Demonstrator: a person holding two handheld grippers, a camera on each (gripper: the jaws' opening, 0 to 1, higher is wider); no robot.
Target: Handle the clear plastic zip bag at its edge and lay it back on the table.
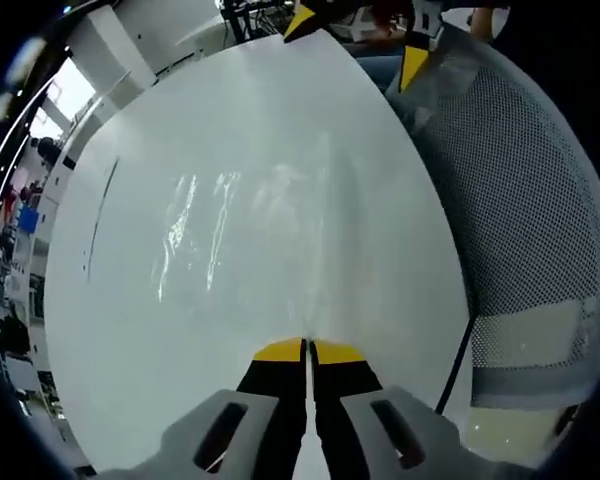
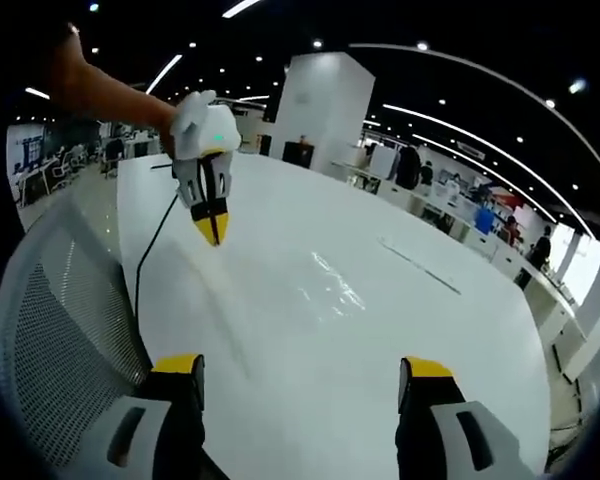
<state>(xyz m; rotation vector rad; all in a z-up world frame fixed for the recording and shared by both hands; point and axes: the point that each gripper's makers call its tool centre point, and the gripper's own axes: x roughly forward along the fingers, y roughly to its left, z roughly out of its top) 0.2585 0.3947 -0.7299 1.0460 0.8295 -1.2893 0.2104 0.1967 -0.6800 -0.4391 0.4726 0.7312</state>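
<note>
While the zip bag point(image 1: 220, 235) lies ahead on the table point(image 1: 380, 200), left gripper point(image 1: 307, 350) is pressed together, right gripper point(image 2: 302, 368) spread.

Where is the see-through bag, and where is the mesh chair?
clear bag point(image 1: 205, 235): left gripper view, on its shiny creases.
mesh chair point(image 1: 525, 200): left gripper view, on its mesh back.

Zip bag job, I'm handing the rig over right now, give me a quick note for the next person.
Left gripper: shut, nothing visibly between its tips, held above the table.
Right gripper: open, holding nothing.
Clear zip bag: flat on the white table, ahead of both grippers, neither touching it.
Done: cannot tell whether the bag has already been handled and laid back.
Left: if not, pinch its edge, lift, and lay it down again. A mesh chair stands beside the table.
</note>
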